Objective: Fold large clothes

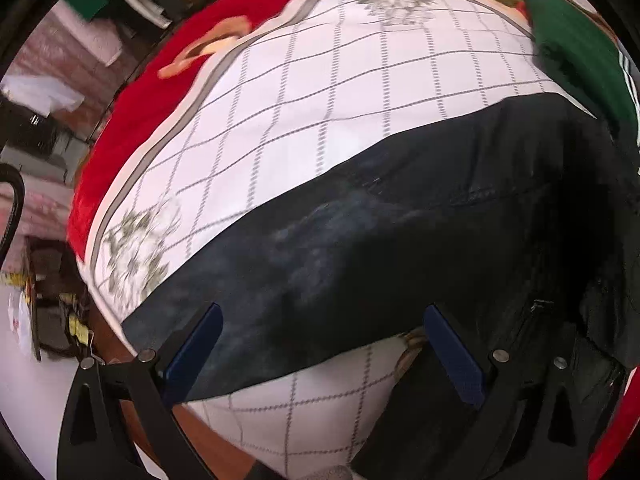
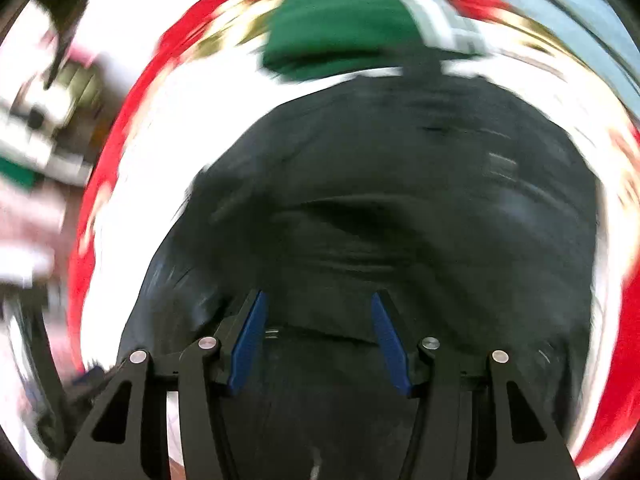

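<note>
- Large dark navy-black garment of heavy fabric: spread across white grid-patterned sheet with grey border and grey floral corner prints; long straight edge running diagonally from lower left to upper right in left wrist view; faint paler mottling on the near panel; stitched seam near the middle; small metal zipper pull toward the right side.
- Same garment in right wrist view: fills the centre as a broad rounded mass with shallow horizontal creases; detail lost to motion blur.
- Red plush blanket with cream and green flower pattern: beneath the white sheet, showing along its left and top edges.
- Green folded garment with white stripes: at the far right of the sheet, just beside the dark garment's far corner; also seen beyond the dark garment in right wrist view.
- Left gripper: blue-padded fingers spread wide, hovering over the near edge of the dark garment, nothing pinched.
- Right gripper: blue-padded fingers apart, above the dark garment's near portion, nothing between them.
- Containers: none clearly identifiable; blurred clutter on floor at left, contents not discernible.
</note>
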`<state>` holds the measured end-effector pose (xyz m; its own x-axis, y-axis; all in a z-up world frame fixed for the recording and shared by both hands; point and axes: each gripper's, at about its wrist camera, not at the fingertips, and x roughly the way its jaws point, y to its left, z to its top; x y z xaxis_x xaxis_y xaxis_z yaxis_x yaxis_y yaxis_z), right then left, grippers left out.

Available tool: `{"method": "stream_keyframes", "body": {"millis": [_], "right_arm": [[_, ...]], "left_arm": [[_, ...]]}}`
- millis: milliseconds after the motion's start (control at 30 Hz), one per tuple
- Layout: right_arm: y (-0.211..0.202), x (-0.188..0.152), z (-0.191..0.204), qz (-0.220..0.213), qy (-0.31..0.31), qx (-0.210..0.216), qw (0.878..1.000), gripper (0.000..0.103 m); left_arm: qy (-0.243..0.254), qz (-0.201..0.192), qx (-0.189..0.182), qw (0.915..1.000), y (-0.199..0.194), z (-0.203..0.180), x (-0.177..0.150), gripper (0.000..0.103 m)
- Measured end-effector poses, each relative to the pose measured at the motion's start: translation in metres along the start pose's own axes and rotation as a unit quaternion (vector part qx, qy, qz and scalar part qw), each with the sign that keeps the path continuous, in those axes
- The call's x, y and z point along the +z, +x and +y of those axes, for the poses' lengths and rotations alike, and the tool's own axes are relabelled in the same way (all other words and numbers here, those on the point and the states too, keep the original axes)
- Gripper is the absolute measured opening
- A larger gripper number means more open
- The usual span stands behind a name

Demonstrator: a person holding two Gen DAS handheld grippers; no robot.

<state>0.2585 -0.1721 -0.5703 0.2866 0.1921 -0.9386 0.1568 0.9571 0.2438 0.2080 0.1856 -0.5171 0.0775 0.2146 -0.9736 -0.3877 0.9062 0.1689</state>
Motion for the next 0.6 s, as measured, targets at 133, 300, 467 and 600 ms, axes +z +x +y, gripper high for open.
{"method": "stream_keyframes", "body": {"millis": [133,300,467,600], "right_arm": [[-0.007,0.001,-0.081,-0.001,0.112,-0.123,0.986,0.057],[0.022,0.016,-0.144,0.035,0.122,-0.153,0.98,0.057],[0.059,0.029,-0.148,0.057,0.065,-0.231,0.969,0.057],[0.04,0.017,-0.178,0.047,0.134,-0.254,0.957,0.057]], "left_arm": [[-0.023,0.005,0.012,0.9997,0.002,0.001,-0.016,0.103],[-0.03,-0.011,0.019,0.9993,0.0,-0.027,-0.024,0.103],[-0.022,-0.021,0.021,0.9993,-0.011,-0.083,-0.02,0.103],[-0.027,-0.037,0.039,0.9982,-0.022,-0.099,-0.023,0.103]]}}
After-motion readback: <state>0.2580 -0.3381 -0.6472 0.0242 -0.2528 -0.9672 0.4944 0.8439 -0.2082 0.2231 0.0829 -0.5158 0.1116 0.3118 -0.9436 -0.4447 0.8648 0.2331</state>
